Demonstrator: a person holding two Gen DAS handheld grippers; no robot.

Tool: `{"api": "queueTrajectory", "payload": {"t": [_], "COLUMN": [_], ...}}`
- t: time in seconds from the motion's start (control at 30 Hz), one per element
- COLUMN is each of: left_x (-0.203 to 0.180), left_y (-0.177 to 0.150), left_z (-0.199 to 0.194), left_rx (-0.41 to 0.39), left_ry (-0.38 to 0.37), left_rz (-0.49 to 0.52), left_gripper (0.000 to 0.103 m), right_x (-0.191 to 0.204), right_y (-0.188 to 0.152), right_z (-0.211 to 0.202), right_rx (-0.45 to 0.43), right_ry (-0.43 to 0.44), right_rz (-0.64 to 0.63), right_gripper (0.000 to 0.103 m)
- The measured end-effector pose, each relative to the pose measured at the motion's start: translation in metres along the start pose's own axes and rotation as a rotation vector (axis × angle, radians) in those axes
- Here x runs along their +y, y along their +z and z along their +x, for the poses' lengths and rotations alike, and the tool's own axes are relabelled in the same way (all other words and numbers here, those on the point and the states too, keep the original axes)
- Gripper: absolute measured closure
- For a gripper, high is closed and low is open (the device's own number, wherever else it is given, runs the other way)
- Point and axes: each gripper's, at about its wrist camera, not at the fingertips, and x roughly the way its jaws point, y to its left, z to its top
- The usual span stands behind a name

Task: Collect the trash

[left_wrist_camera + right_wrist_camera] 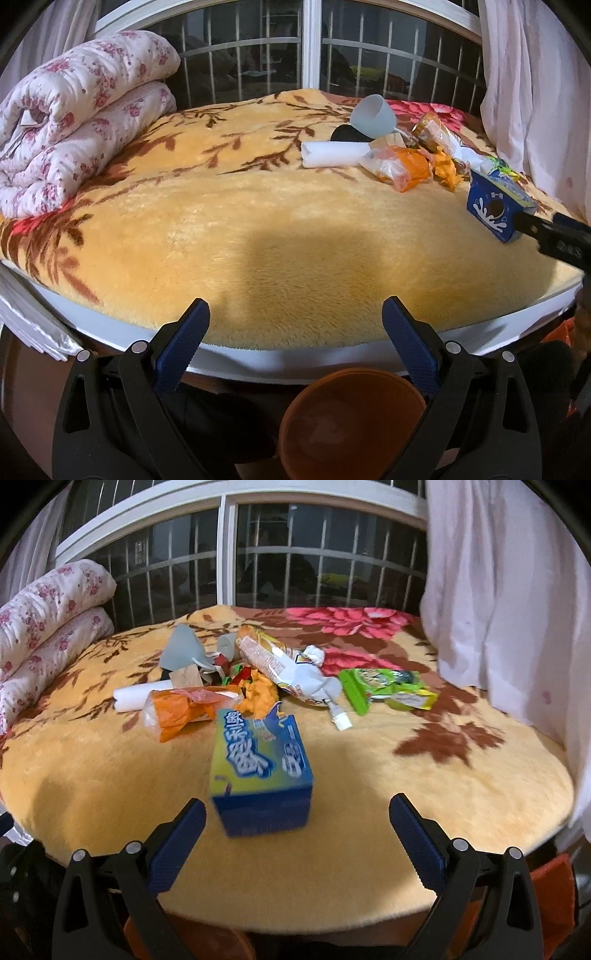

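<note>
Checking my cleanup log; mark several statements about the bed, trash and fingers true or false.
1. The left gripper has its fingers open, holding nothing. True.
2. The blue box is inside the orange bin. False: it is out over the yellow blanket, in front of the right gripper.
3. A folded floral quilt lies at the bed's left side. True.
4. The right gripper is shut on the green wrapper. False: its fingers are open and the wrapper lies on the blanket.
</note>
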Motion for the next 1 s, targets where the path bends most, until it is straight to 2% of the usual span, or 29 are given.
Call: {"api": "queueTrajectory", "payload": {"t": [0.23, 0.27, 0.33, 0.57, 0.73, 0.8, 0.9, 1.0], "left_x": [0.001, 0.002, 0.002, -0.008, -0.032, -0.045, -0.074, -0.092], "left_y": [0.002, 0.003, 0.004, 0.019, 0.051, 0.067, 0.091, 0.111], "left_z": [0.007, 0.009, 0.01, 0.014, 0.023, 0.032, 0.051, 0.077], "left_rx": [0.007, 0.009, 0.012, -0.006, -0.036, -0.046, -0.071, -0.041], "left_ry": [-0.009, -0.01, -0.009, -0.053, -0.159, -0.189, -0.208, -0.244], "left_rz": [-0.001, -0.001, 0.0, 0.018, 0.067, 0.114, 0.236, 0.33], "left_gripper": [0.011, 0.011, 0.011, 0.011, 0.011, 0.011, 0.011, 0.011], "right_x": [0.006, 0.007, 0.005, 0.001, -0.009, -0.016, -0.03, -0.044], "right_y": [0.013, 0.013, 0.011, 0.007, 0.001, -0.003, -0.011, -0.02], "right_z": [0.04, 0.044, 0.049, 0.044, 0.026, 0.018, 0.008, 0.004], "right_rx": [0.037, 0.04, 0.055, 0.037, -0.013, -0.039, -0.059, -0.058], "right_ry": [0.041, 0.055, 0.085, 0.097, 0.087, 0.078, 0.072, 0.061], "right_rz": [0.02, 0.033, 0.067, 0.083, 0.082, 0.098, 0.129, 0.157], "right_gripper": [0.005, 0.008, 0.049, 0.05, 0.05, 0.05, 0.05, 0.05]}}
